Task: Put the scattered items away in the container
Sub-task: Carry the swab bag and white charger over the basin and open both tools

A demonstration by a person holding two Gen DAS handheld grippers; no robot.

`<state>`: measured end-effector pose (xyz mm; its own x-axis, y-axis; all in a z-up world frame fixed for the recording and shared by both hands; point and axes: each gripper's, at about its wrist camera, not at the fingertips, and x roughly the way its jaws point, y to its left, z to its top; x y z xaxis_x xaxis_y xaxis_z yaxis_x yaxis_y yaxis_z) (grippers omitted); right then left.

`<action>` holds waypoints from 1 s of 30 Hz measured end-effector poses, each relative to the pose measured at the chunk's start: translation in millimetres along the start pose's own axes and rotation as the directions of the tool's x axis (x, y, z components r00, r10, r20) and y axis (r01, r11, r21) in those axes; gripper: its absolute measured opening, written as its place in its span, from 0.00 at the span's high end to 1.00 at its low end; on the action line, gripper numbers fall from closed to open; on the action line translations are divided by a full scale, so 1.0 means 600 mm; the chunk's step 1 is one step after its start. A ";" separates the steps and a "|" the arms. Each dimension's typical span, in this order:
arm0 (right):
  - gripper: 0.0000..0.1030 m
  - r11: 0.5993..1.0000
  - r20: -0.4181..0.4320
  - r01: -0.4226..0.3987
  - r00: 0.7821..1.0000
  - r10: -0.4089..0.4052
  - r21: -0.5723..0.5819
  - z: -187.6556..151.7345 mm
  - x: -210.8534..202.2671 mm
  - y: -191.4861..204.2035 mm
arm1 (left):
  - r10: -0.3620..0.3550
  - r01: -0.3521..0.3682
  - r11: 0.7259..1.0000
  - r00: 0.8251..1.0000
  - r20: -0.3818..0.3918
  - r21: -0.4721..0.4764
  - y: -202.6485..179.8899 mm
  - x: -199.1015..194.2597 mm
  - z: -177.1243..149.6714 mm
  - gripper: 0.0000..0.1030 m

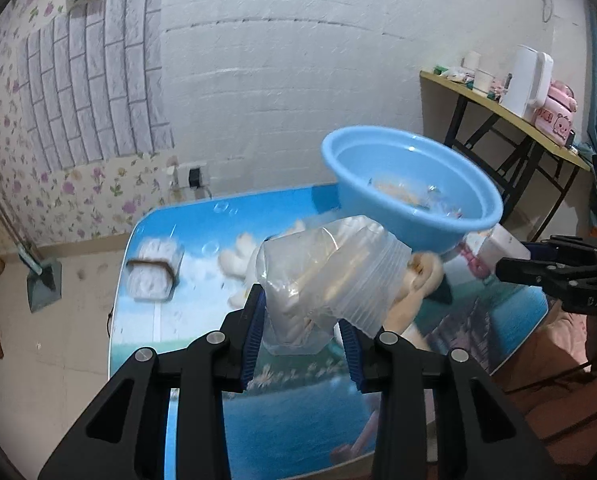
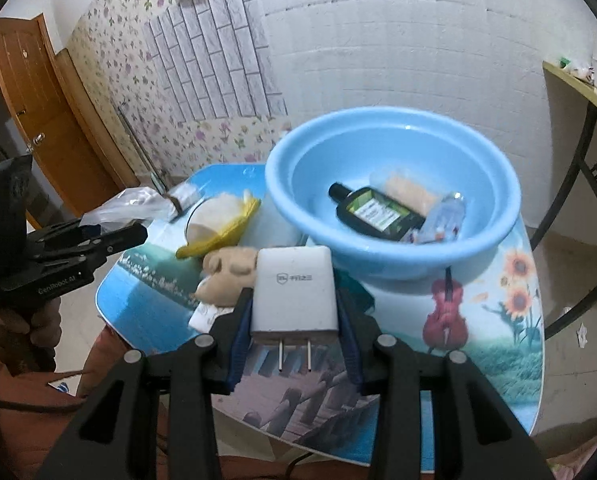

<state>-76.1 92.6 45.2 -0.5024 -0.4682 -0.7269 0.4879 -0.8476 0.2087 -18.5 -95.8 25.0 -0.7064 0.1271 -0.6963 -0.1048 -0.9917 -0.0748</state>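
Above the table [image 2: 498,344], I am gripping a white charger [image 2: 294,292] in my right gripper [image 2: 294,320], prongs pointing back at me, just short of the blue basin [image 2: 378,256]. My left gripper [image 1: 304,320] is clamping a clear bag [image 1: 330,272] of stacked cups. A dark bottle [image 2: 378,212] is lying in the basin.

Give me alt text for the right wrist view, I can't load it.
The right gripper is shut on a white plug-in charger, prongs toward the camera, above a picture-printed table. Behind it a blue basin holds a dark bottle and other items; the left gripper holds a clear bag at left.
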 end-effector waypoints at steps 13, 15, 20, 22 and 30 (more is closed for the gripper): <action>0.62 0.996 0.073 0.060 0.995 -0.065 0.066 0.054 0.004 -0.089 | -0.060 0.063 0.994 0.997 -0.040 0.087 -0.104 0.074 0.098 0.67; 0.62 0.994 0.075 0.070 0.994 -0.076 0.081 0.057 0.009 -0.105 | -0.070 0.075 0.992 0.996 -0.051 0.100 -0.124 0.089 0.110 0.67; 0.63 0.991 0.085 0.065 0.994 -0.075 0.120 0.062 0.024 -0.146 | -0.073 0.086 0.986 0.993 -0.095 0.140 -0.164 0.132 0.130 0.67; 0.63 0.990 0.079 0.070 0.994 -0.080 0.119 0.067 0.033 -0.155 | -0.063 0.080 0.984 0.992 -0.109 0.162 -0.177 0.150 0.135 0.66; 0.63 0.992 0.084 0.036 0.995 -0.047 0.120 0.080 0.062 -0.170 | -0.012 0.043 0.975 0.990 -0.139 0.217 -0.201 0.188 0.135 0.63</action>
<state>-178.7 149.7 28.0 -0.5829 -0.4474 -0.6782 0.3800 -0.8879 0.2591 -142.2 40.1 13.1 -0.6010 0.1353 -0.7877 -0.2841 -0.9574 0.0524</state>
